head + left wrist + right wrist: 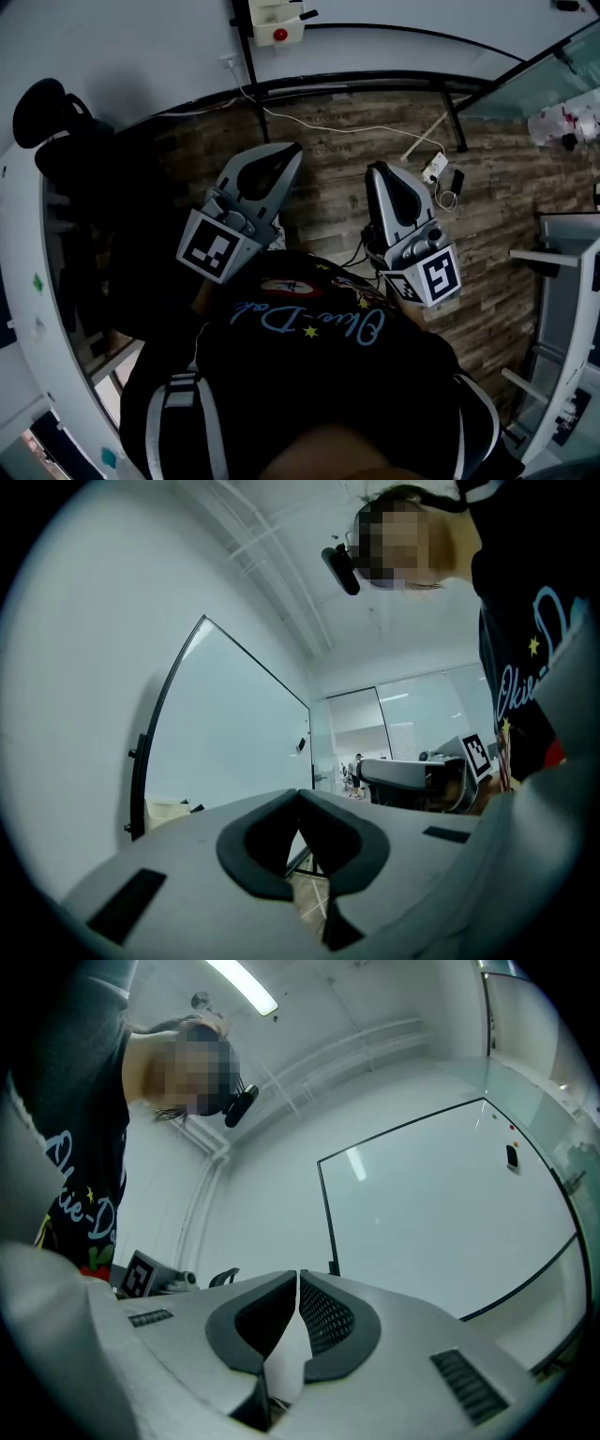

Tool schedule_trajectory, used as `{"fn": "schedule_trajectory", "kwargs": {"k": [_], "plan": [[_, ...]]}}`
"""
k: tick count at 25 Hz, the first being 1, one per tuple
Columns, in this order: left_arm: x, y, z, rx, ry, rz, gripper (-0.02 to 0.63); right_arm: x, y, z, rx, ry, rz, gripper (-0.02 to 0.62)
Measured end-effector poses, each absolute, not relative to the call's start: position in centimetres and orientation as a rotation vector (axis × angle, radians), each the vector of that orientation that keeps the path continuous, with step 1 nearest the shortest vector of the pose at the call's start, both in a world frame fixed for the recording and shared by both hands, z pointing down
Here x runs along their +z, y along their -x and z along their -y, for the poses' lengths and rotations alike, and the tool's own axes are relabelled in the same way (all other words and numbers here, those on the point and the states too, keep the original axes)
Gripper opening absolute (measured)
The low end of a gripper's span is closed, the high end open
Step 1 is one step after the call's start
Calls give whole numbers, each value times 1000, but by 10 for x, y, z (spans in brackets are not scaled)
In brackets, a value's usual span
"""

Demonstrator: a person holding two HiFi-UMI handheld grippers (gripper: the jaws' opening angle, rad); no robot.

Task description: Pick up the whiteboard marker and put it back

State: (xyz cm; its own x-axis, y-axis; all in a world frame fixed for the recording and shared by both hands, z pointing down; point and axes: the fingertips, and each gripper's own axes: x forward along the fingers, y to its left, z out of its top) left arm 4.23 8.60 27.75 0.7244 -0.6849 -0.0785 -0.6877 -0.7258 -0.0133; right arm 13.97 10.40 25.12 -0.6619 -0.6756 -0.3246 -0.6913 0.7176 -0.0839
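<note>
No whiteboard marker shows in any view. I hold both grippers close to my chest, over a wood-pattern floor (328, 206). My left gripper (287, 156) has its jaw tips touching with nothing between them (298, 795); it faces a whiteboard (234, 733) on a black stand. On my right gripper (378, 172) the tips stand nearly together, shut and empty (298, 1277). It points slightly upward at a whiteboard (431, 1213) with a small black item (511, 1155) stuck near its upper right. Each gripper view catches the other gripper off to the side, the right gripper (412, 778) and the left gripper (150, 1277).
A black office chair (56, 131) stands at the left. A power strip with cables (433, 169) lies on the floor ahead. A white box with a red button (279, 26) hangs on the far wall. White furniture (562, 281) and glass partitions (544, 84) close off the right side.
</note>
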Motion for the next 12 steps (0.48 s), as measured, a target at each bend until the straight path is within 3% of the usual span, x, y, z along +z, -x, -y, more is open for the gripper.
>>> {"fn": "schedule_trajectory", "kwargs": {"k": [12], "plan": [[281,-31,-50,86,2886,-1126,-3,255,-124,-66,38,1080,-2615,46]]}}
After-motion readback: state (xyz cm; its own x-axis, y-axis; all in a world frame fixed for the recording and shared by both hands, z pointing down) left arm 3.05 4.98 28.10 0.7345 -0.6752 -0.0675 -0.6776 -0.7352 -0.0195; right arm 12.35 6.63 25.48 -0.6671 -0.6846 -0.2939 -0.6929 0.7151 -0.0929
